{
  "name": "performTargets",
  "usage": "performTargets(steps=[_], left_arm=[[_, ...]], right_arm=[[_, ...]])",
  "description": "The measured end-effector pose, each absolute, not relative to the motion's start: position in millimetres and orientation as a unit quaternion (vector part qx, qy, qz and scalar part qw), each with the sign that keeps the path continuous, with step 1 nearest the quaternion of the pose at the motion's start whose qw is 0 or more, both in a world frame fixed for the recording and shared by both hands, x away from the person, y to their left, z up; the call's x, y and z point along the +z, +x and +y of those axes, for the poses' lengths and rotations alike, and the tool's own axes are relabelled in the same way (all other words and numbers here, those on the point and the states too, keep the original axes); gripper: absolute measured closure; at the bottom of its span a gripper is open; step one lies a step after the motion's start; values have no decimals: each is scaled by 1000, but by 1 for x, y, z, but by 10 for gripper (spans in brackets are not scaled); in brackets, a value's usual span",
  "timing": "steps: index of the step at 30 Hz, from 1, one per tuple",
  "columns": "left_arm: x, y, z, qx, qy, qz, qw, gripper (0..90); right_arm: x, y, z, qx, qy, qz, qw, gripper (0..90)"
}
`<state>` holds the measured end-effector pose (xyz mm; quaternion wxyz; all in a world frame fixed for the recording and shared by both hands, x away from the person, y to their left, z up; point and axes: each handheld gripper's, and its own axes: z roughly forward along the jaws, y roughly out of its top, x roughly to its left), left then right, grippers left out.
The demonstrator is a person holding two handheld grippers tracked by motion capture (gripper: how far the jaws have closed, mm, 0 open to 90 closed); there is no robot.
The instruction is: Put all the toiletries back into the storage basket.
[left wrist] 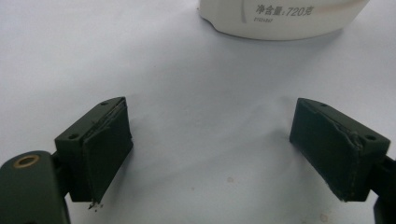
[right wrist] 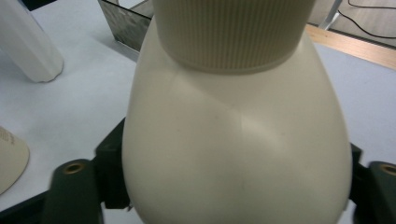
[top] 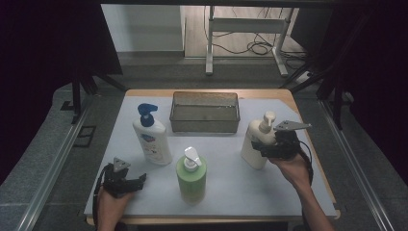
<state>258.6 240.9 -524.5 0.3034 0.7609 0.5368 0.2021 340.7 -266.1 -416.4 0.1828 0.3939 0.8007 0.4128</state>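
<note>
The right hand-held gripper (top: 263, 145) sits at the right side of the counter (top: 226, 187), its jaws set around the lower shoulder of a cream pump bottle (top: 256, 142). In the right gripper view the cream pump bottle (right wrist: 233, 135) bulges between the two black jaws, one at each flank and against its sides, so the grip is closed on the bottle at a fairly wide spread. The ribbed collar of the bottle rises just above the jaws. The bottle stands upright, with the person's right hand (top: 293, 168) behind the gripper on the near side.

The left hand-held gripper (top: 139, 179) rests low at the near left corner of the counter, held by the left hand (top: 113, 204). In the left gripper view its jaws stand wide apart with only bare counter between them, holding nothing; the base of a white bottle (left wrist: 285, 18) stands ahead of it, well clear of the pads.

That white bottle with a blue pump (top: 152, 137) stands left of centre. A green bottle (top: 191, 175) with a white pump stands near the front middle, between the two grippers. A metal tray (top: 204, 113) lies at the far middle of the counter, beyond all three bottles
</note>
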Motion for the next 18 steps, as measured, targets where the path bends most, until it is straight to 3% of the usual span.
performTargets(steps=[4,18], left_arm=[[-524,259,241,202,761,537,303,122],[-525,259,241,202,760,537,303,122]], right_arm=[[-415,340,-266,407,393,804,185,360],[-410,340,-262,387,398,810,189,377]])
